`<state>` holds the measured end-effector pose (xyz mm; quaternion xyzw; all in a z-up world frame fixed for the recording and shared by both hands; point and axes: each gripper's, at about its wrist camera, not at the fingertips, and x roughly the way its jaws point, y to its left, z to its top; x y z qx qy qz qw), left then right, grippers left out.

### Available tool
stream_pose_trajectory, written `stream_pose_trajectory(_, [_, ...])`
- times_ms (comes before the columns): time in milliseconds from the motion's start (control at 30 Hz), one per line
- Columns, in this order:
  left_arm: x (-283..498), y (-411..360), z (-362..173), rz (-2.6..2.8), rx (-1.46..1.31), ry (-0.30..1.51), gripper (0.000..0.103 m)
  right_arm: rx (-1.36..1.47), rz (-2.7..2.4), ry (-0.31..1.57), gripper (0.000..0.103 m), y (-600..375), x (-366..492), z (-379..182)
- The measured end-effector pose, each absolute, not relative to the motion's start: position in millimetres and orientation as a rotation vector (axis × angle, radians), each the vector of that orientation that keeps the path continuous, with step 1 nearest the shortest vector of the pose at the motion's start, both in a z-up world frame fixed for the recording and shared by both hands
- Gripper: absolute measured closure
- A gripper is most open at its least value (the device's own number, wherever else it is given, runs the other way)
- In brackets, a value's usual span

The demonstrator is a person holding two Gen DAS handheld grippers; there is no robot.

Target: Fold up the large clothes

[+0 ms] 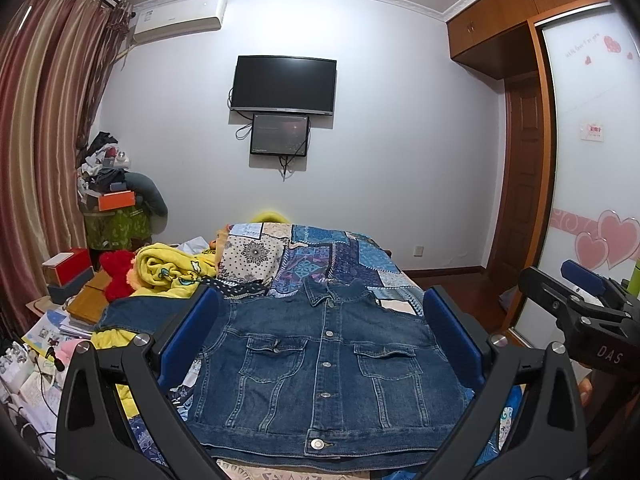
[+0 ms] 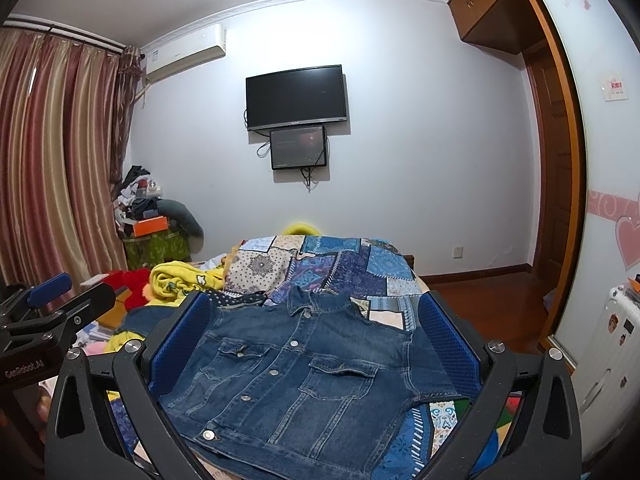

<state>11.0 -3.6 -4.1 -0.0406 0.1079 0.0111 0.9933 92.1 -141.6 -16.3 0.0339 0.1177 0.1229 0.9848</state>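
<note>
Jacket: a denim jacket (image 1: 320,364) lies flat and face up on the bed, buttoned down the front, collar toward the far end, hem at the near edge. Its body fills the near half of the bed, and one sleeve trails off toward the left edge.
Bed: covered by a blue patchwork quilt (image 1: 344,256) that shows beyond the collar and under the jacket's right side.
Left gripper (image 1: 320,344): held above the near edge of the bed, blue fingers (image 1: 188,336) spread wide with the jacket's chest seen between them; nothing is gripped.
Right gripper (image 2: 316,344): just beside the left one, also over the near edge, fingers (image 2: 448,344) wide apart and empty, jacket below.
Left edge of bed: a crumpled yellow blanket (image 1: 172,272) and a red plush toy (image 1: 118,270) sit beside the sleeve.
Far wall: a dark TV (image 1: 283,84) with a smaller screen (image 1: 280,135) under it.
Right side: a wardrobe (image 1: 596,152) with pink hearts.
</note>
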Motion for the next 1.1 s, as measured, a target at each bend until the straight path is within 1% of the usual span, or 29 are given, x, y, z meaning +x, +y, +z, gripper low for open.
stream_pose_trajectory(1100, [17.1,-3.1,-8.2,0.023,-0.076,0.227,0.000,0.058,0.249,0.246,0.000,-137.5,96.2,-15.8])
